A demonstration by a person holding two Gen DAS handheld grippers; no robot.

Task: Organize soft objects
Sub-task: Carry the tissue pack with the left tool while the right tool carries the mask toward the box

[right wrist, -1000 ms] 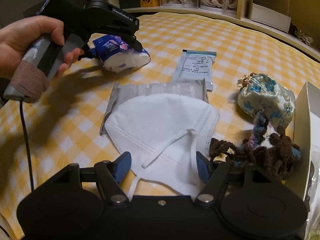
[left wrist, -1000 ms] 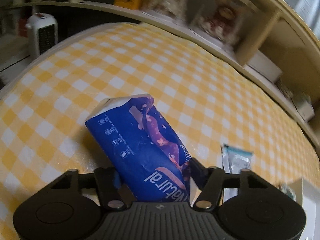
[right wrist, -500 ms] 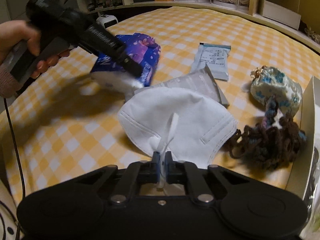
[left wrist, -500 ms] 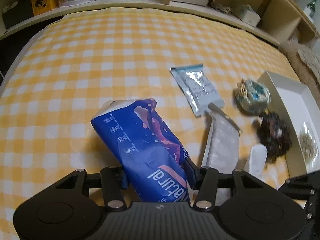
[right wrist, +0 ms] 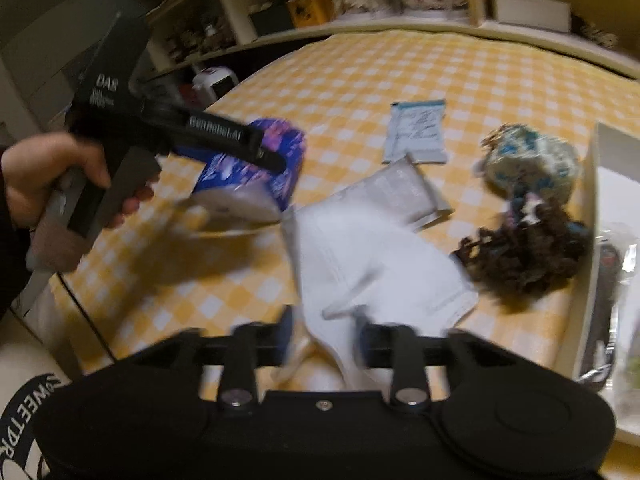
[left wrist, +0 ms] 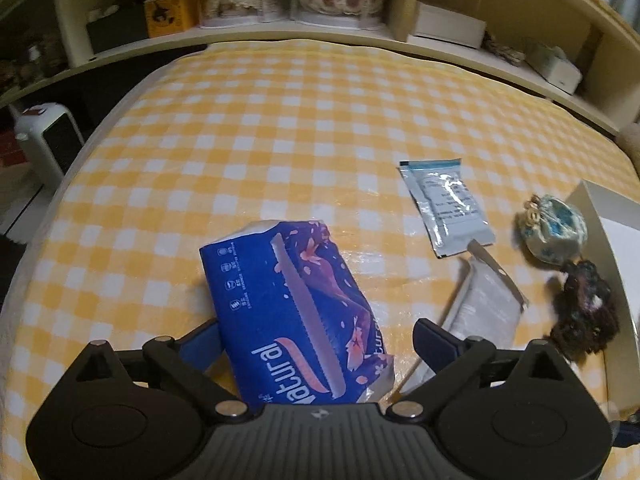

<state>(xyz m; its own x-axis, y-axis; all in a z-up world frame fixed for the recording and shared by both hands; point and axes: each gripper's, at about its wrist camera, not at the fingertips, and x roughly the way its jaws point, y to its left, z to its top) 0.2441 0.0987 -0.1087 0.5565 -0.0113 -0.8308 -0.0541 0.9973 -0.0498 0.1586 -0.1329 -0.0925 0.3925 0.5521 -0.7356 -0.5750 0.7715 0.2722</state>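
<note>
The left gripper (left wrist: 316, 340) is seen at the bottom of its own view with the jaws opening wide. The blue tissue pack (left wrist: 296, 312) lies between them, but neither pad is pressed on it, so it looks let go, probably set down on the yellow checked cloth (left wrist: 280, 128) left of the rest. Whether its near end is fully down can't be told.

The right gripper (right wrist: 326, 338) is blurred at the bottom center of its view, jaws opening too. The white face mask (right wrist: 372, 256) is draped between the 2 fingers, and no firm pinch on the strap can be made out, so it's probably being released or re-gripped.

At the middle right of the left view, 2 sealed pouches are laid out: a light blue one (left wrist: 446, 204) and a grey one (left wrist: 486, 304) just below it, corners overlapping. A flowered drawstring pouch (left wrist: 554, 232) and a dark yarn bundle (left wrist: 584, 312) sit near the white box (left wrist: 600, 216) at the right edge, which is likely meant as the place for sorted stuff.
</note>
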